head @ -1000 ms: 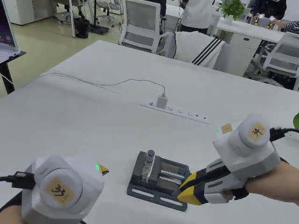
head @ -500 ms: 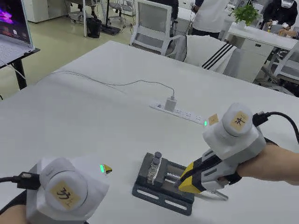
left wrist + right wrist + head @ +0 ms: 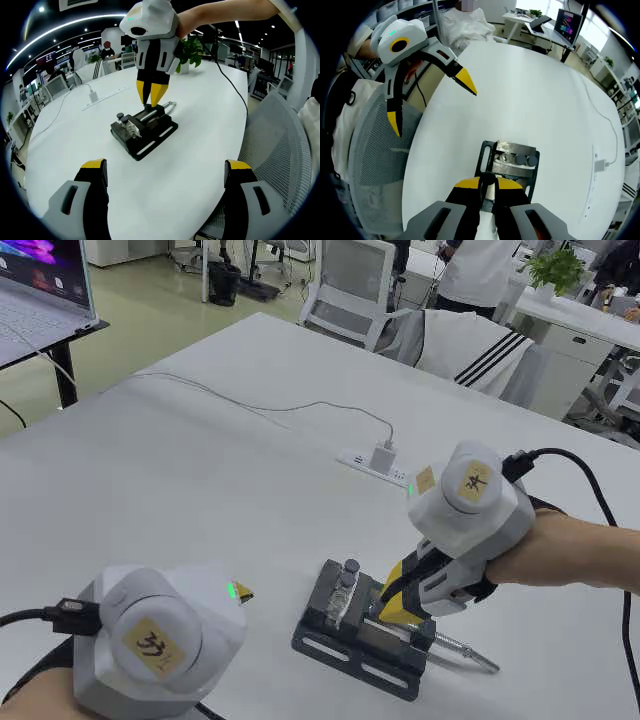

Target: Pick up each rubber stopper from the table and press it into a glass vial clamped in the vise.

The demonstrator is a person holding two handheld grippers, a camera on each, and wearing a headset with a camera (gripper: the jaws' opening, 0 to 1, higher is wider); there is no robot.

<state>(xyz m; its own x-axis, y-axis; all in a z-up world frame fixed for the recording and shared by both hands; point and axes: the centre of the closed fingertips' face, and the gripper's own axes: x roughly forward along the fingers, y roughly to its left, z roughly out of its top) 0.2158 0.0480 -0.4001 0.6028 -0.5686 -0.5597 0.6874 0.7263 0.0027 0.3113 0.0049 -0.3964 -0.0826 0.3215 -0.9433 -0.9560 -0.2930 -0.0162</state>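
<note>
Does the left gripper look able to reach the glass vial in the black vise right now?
Probably yes. The left gripper is open and faces the clear glass vial across bare table, while the right gripper hangs over the far screw end of the black metal vise.

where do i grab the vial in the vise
By its dark-capped top, coming straight down: the vial stands upright, and the vise clamps its lower sides, so only the top sticks out free for the jaws.

Matt white table (image 3: 200, 490), dark metal vise (image 3: 340, 645) — shiny screw (image 3: 466, 652)
</note>
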